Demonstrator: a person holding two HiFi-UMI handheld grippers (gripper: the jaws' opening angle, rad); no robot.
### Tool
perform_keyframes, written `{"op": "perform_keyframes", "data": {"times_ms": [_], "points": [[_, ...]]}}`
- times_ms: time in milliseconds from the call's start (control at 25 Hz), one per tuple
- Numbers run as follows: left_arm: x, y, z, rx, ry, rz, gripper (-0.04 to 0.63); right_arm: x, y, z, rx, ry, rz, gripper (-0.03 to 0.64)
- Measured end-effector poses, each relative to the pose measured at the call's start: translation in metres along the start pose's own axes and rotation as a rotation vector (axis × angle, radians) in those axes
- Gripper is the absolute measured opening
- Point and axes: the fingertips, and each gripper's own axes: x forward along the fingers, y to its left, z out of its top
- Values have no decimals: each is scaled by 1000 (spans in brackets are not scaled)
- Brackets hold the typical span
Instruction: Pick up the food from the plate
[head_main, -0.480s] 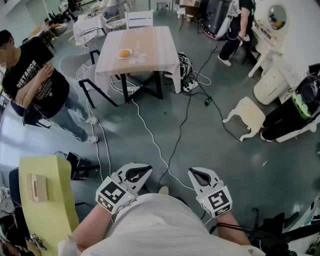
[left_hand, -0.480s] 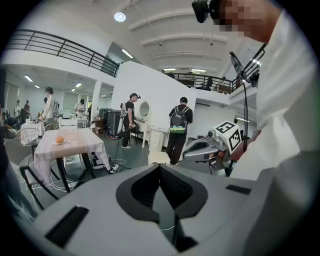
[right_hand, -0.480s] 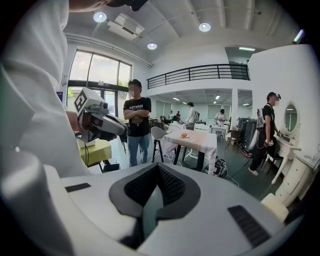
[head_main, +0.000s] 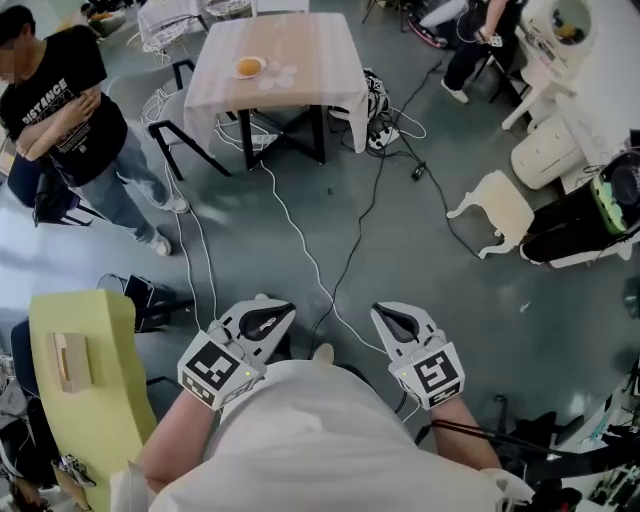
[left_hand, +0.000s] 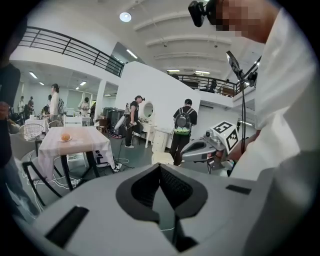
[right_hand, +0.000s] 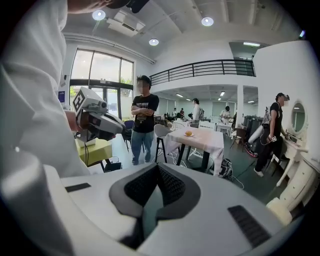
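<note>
Food (head_main: 247, 67) is the goal, and it is well away from both grippers, across the room. Grey floor (head_main: 440, 290) fills most of the head view and leaves wide room to walk. White and black cables (head_main: 300, 250) trail over it from under the table toward the wearer and could catch a foot. The cloth-covered table (head_main: 305, 55) stands at the far end, its near edge seemingly free to approach. A bystander in a black shirt (head_main: 70, 105) stands to its left, apart from it. The left gripper (head_main: 280, 312) and right gripper (head_main: 385, 315) are held at the waist, pointing ahead and slightly down, probably just being carried. Each has its jaws together on nothing. The plate (head_main: 262, 70) sits near the table's left edge, with the round orange food on it.
</note>
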Motion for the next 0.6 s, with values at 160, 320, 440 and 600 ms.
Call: {"op": "perform_keyframes", "data": {"times_ms": [160,320,440,600], "points": [[-9,49,-5,-36,-1,9,9,45,-9,22,2,0,-21,12],[-19,103,-5,-57,1,-4,9,94,-13,48,4,11,-27,15],[-29,145,8,-59,-21,-16,9,133,-16,72,1,37,-40,47],[-50,201,12,-37,-27,-74,9,191,-11,107,-16,47,-63,153]]}}
